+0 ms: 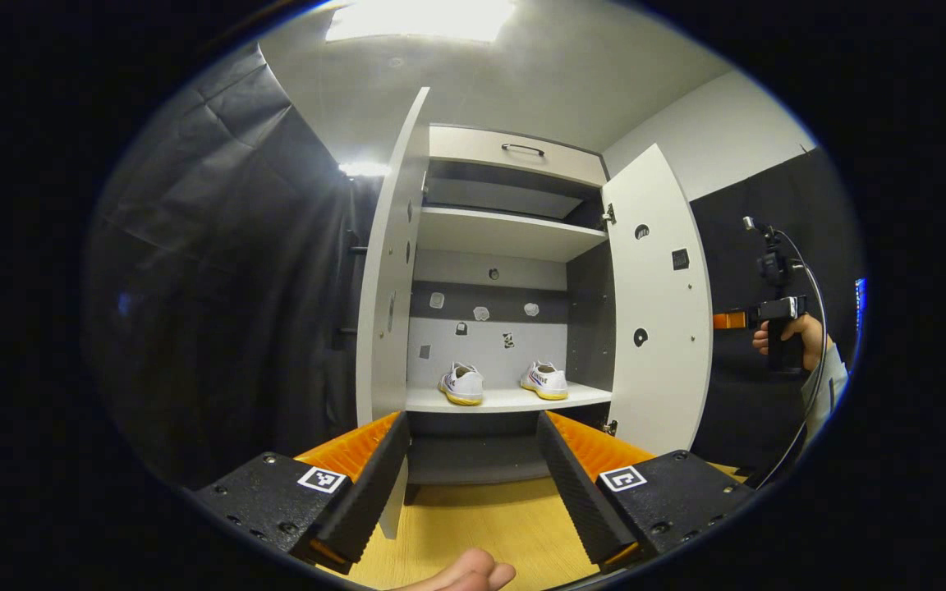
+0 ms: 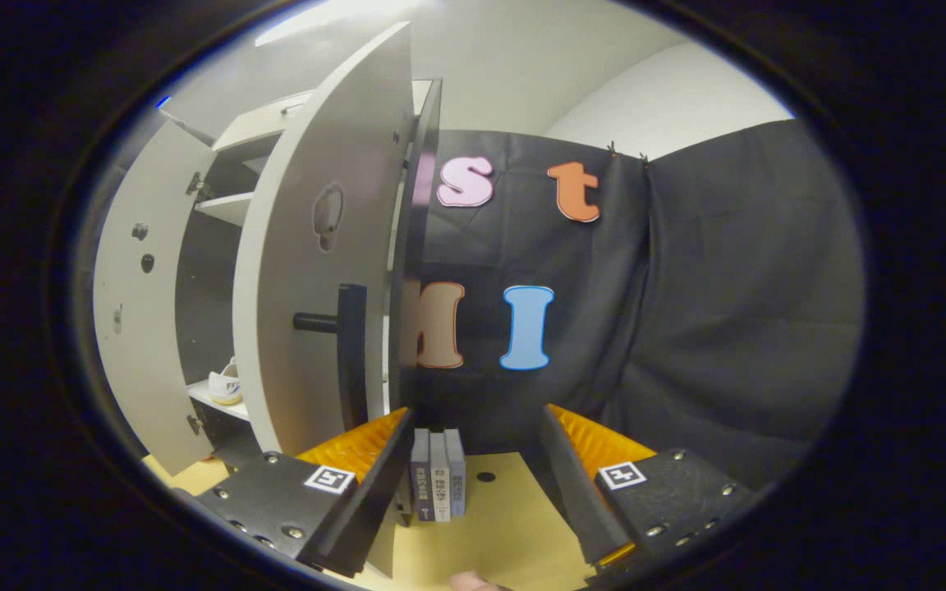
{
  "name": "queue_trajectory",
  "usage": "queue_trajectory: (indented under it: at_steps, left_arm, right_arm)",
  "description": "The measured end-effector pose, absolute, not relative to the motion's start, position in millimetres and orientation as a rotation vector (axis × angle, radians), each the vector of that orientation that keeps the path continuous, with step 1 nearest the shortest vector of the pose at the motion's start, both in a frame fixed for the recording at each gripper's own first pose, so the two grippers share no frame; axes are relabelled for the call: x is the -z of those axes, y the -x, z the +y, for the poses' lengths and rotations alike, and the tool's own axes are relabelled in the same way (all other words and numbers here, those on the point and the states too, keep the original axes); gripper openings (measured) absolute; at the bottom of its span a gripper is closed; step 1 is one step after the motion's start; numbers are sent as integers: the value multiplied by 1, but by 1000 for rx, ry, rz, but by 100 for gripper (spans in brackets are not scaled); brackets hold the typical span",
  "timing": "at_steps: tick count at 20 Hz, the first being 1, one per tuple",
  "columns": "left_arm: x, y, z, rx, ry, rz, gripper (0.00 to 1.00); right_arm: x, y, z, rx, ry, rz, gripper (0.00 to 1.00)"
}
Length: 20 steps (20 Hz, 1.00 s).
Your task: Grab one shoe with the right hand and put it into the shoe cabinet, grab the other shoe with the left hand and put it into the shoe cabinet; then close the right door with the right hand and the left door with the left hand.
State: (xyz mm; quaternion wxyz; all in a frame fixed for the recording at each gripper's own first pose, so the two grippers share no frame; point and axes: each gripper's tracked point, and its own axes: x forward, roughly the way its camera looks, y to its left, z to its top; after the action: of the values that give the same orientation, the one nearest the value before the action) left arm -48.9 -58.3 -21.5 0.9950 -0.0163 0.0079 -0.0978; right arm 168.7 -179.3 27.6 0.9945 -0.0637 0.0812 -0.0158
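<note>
Both shoes [image 1: 502, 382] on cabinet shelf [image 1: 506, 400] — beyond left tool [image 1: 473, 476], spread

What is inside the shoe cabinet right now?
Two white shoes, one and the other, sit side by side on the lower shelf of the cabinet. The upper shelf looks bare. The space below the lower shelf is dark and partly hidden by the left gripper.
</note>
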Motion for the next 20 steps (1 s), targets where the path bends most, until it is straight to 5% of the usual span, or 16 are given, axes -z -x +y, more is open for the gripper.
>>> queue_trajectory:
  at_steps: [20]
  left_arm:
    - [24, 46, 4, 109, 45, 21, 97]
  right_arm:
    - [-3, -168, 12, -167, 100, 170, 91]
